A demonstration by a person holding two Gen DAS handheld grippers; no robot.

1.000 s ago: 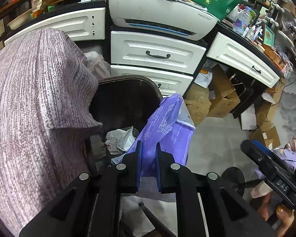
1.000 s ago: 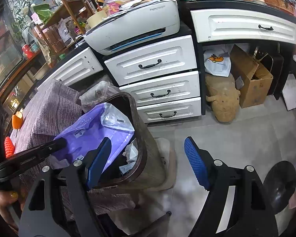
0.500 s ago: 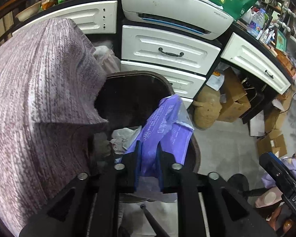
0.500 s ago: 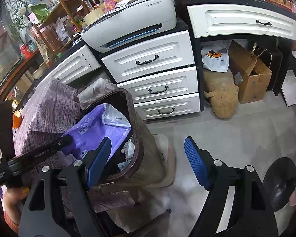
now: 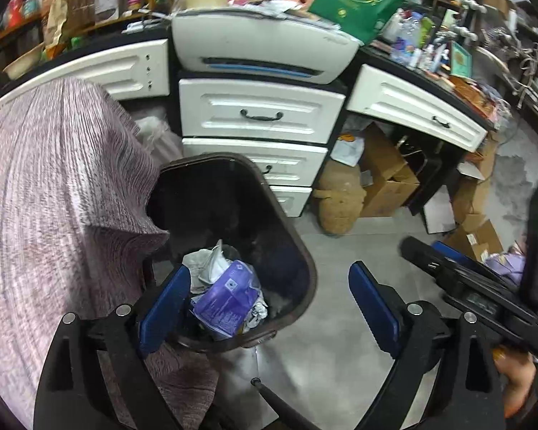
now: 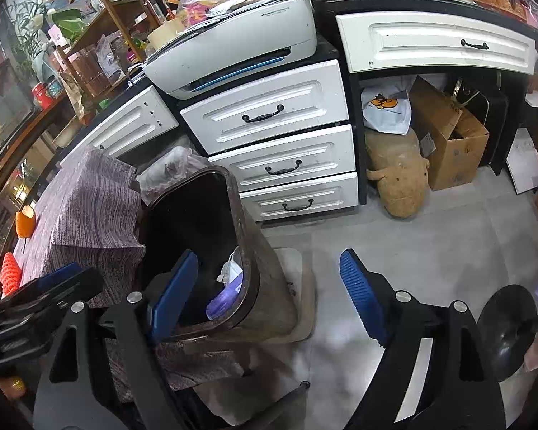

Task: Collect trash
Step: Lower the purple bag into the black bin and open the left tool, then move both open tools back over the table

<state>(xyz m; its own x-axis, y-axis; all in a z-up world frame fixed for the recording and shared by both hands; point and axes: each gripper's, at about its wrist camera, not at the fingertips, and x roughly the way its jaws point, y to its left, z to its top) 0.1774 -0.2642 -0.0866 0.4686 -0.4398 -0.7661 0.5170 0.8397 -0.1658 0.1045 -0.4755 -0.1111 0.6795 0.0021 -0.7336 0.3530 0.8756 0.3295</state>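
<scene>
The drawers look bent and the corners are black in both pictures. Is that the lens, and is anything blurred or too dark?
Left wrist view: the white drawers bow from the fisheye lens, the corners go black, the brown bin is dim inside, and all looks fairly sharp. Right wrist view: the same bowing in the long drawer, and the bin's inside is near black.

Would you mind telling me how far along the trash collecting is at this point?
Done: the purple package lies inside the brown bin on crumpled paper. In hand: nothing; the left claw has just been opening and stands wide above the bin with nothing between its pads, and the right claw is open and empty too. Left: these views show no other loose trash for certain, so more may lie out of sight.
</scene>
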